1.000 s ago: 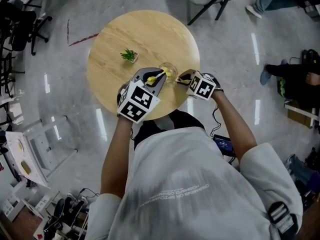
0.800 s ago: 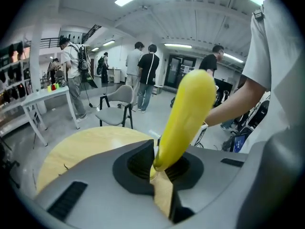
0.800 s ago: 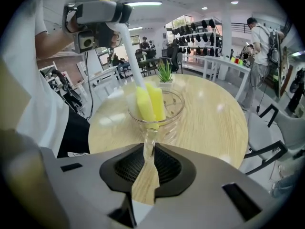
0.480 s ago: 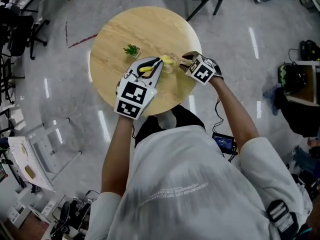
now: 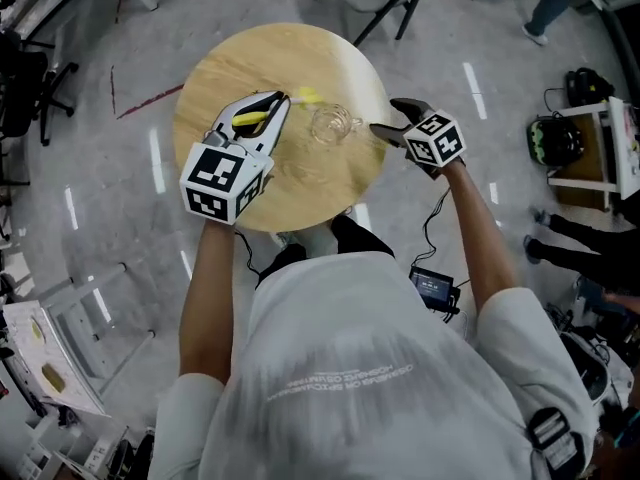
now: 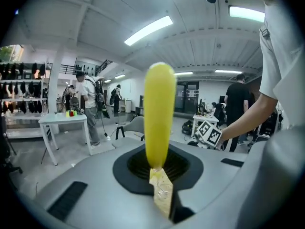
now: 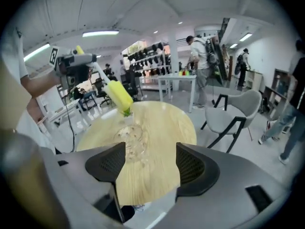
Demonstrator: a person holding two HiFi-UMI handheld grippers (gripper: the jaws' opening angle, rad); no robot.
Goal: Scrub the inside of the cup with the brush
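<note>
Well, the left tool (image 6: 159, 178) is clenched on the yellow brush (image 6: 158, 113), whose head juts out over the round wooden tabletop (image 5: 230, 68), near the glass cup (image 5: 330, 125) but not inside it. The right tool (image 7: 150, 163) has just been opening and stands released, with nothing between its jaws. The cup sits on the tabletop beyond them. A small green plant (image 7: 126, 112) peeks from behind the brush, mostly covered. A grey chair (image 7: 233, 111) stands past the tabletop's edge.

Overhead and right gripper views, shared table (image 5: 310, 183)
</note>
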